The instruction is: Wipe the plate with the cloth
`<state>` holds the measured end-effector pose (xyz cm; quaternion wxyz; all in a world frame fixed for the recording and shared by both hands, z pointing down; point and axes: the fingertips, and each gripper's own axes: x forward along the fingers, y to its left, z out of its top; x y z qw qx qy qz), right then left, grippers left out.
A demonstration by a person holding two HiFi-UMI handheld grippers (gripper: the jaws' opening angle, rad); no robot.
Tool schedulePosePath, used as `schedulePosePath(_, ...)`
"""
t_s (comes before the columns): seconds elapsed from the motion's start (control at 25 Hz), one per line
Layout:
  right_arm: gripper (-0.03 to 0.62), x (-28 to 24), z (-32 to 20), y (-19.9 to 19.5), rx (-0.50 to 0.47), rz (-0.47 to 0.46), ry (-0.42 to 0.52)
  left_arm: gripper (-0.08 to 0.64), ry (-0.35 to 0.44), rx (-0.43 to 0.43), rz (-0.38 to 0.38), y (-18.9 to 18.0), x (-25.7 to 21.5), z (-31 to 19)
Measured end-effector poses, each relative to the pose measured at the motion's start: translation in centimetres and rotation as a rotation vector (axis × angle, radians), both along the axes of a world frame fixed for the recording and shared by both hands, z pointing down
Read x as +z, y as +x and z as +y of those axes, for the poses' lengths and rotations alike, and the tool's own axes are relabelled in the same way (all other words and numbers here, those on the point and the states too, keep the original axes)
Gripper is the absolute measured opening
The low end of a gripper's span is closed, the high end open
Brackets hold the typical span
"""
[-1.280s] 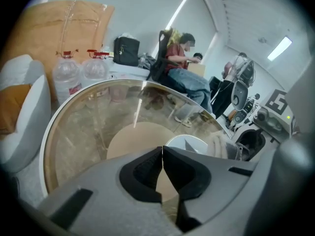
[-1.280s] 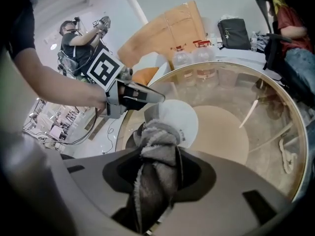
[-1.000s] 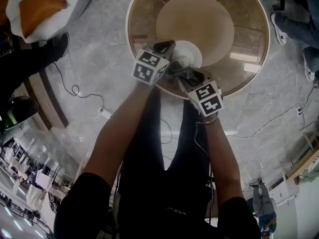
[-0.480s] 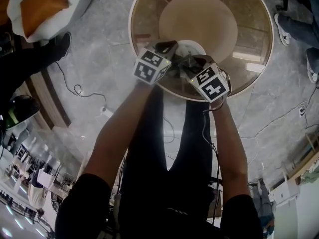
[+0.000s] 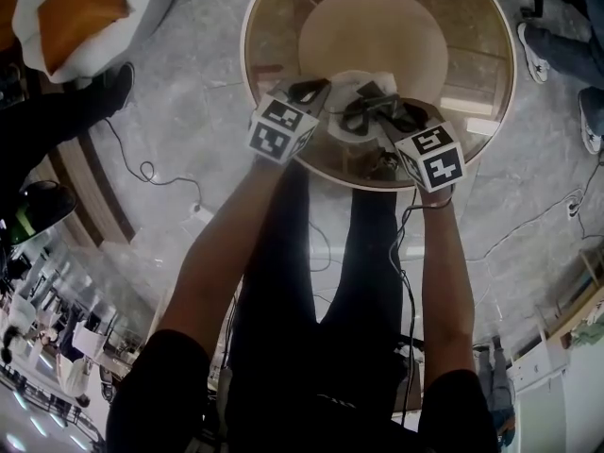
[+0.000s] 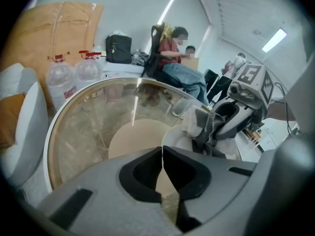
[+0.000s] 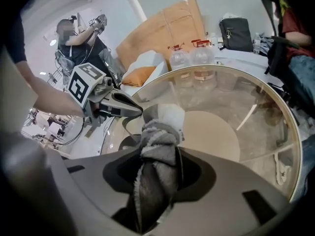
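Note:
A small white plate [image 5: 351, 88] lies on the near part of a round glass table [image 5: 472, 55]. My right gripper [image 5: 370, 111] reaches over the plate from the right, shut on a bunched grey-and-white cloth [image 7: 158, 141]. The cloth [image 6: 199, 124] hangs from the right gripper [image 6: 236, 114] onto the plate [image 6: 172, 142]. My left gripper [image 5: 314, 89] sits at the plate's left rim. Its jaws [image 6: 162, 151] are shut, pads touching; I cannot tell whether they pinch the rim. The left gripper [image 7: 118, 104] shows beyond the cloth in the right gripper view.
A tan round base [image 5: 377, 26] shows through the glass. An orange-and-white cushion [image 5: 75, 8] lies at far left, and cables [image 5: 142, 173] on the marble floor. A person's legs [image 5: 557, 50] stand at right. Water bottles [image 6: 74, 77] and seated people [image 6: 172, 58] are beyond the table.
My right gripper has swung to the right and further onto the table, taking the cloth across the plate. The left gripper has stayed at the plate's left rim.

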<state>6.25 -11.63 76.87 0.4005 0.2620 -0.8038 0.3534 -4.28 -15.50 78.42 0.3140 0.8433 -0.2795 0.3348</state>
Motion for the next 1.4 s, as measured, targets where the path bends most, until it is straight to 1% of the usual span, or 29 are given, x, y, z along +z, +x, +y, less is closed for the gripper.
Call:
schedulePosePath(0.12, 0.15, -0.2, 1.8, 0.8, -0.019, 0.005, -0.011, 0.012, 0.003, 0.003, -0.001, 0.2, 0.0, -0.1)
schedulePosePath(0.24, 0.15, -0.6, 4.3, 0.6, -0.055, 0.008, -0.03, 0.011, 0.001, 0.009, -0.008, 0.6, -0.3, -0.1)
schedulePosePath(0.4, 0.15, -0.4, 7.2, -1.6, -0.082, -0.027, -0.073, 0.011, -0.001, 0.005, 0.004, 0.8, 0.0, -0.1)
schedulePosePath(0.52, 0.15, -0.2, 8.3, -3.9, -0.108, -0.062, -0.097, 0.011, -0.006, 0.012, 0.006, 1.0, 0.1, 0.1)
schedulePosePath(0.68, 0.15, -0.5, 8.8, -7.3, -0.209, -0.105, -0.093, 0.011, -0.004, 0.028, -0.002, 1.5, -0.2, 0.3)
schedulePosePath(0.8, 0.15, -0.4, 8.3, -8.9, -0.288, -0.107, -0.079, 0.011, 0.001, 0.037, 0.009, 1.7, -0.2, 0.2)
schedulePosePath(0.92, 0.15, -0.3, 7.0, -9.3, -0.353, -0.087, -0.066, 0.011, -0.008, 0.042, 0.006, 1.5, -0.2, 0.3)
schedulePosePath(1.0, 0.15, 0.0, 6.4, -8.7, -0.369, -0.075, -0.074, 0.011, -0.013, 0.049, -0.002, 1.5, -0.1, 0.4)
schedulePosePath(1.08, 0.15, 0.3, 5.8, -7.7, -0.345, -0.072, -0.095, 0.011, -0.008, 0.058, -0.007, 1.5, -0.1, 0.4)
schedulePosePath(1.16, 0.15, 0.3, 4.8, -6.8, -0.298, -0.072, -0.101, 0.011, -0.005, 0.064, -0.008, 1.4, -0.1, 0.4)
schedulePosePath(1.4, 0.15, 0.1, 1.1, -2.9, -0.104, -0.052, -0.068, 0.012, -0.027, 0.065, -0.015, 0.8, 0.1, 0.9)
